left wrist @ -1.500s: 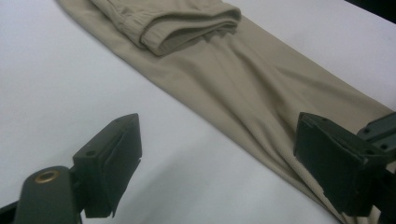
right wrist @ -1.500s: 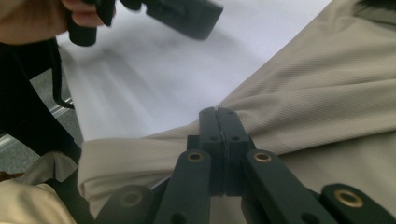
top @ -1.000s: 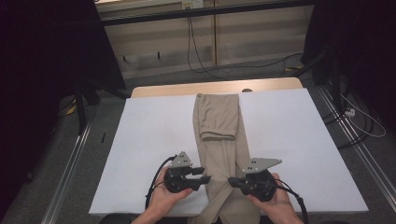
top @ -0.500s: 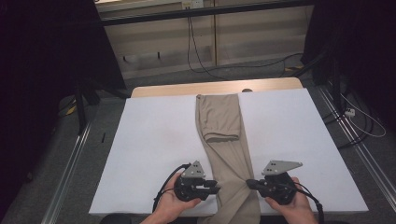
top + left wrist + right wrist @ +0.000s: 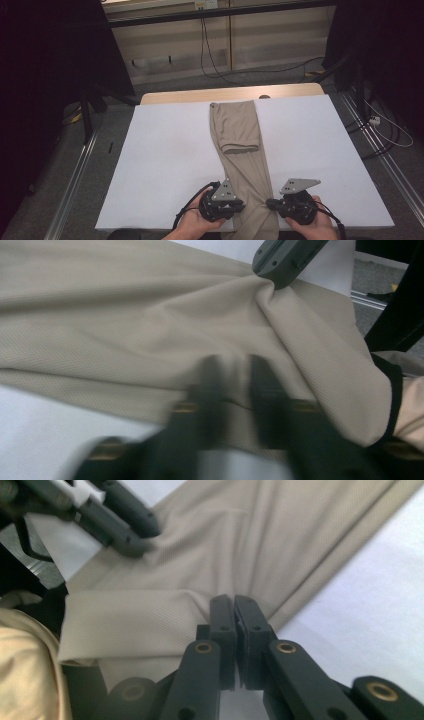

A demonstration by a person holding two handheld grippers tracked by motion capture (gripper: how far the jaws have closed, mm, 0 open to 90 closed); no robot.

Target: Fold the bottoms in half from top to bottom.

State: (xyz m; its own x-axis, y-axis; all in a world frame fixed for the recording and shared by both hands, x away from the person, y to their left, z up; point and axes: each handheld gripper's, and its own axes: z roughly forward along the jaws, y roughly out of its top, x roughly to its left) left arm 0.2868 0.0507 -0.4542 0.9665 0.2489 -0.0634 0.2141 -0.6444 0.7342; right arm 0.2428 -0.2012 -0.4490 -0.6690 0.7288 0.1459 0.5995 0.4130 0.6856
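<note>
Beige trousers (image 5: 240,145) lie lengthwise down the middle of the white table (image 5: 165,165), with one end folded back on itself. At the near end my left gripper (image 5: 242,206) pinches the cloth's left edge; its jaws have just been closing with fabric (image 5: 150,340) between them, and its blurred fingertips (image 5: 235,372) sit on the hem. My right gripper (image 5: 270,203) is shut on the right edge, its jaws (image 5: 233,602) pressed together over a fold of cloth (image 5: 280,540). The two grippers face each other, and the cloth bunches between them.
The trousers' near end hangs over the table's front edge. Behind the white cover runs a wooden table strip (image 5: 230,94), with cables (image 5: 210,55) on the floor beyond. Metal rails (image 5: 75,175) run along both sides of the table. A dark stand (image 5: 87,107) rises at the left.
Both hands have shifted right and closer to the table's near edge. The left gripper's jaws have closed onto the trousers' left edge, and the cloth now bunches between the grippers.
</note>
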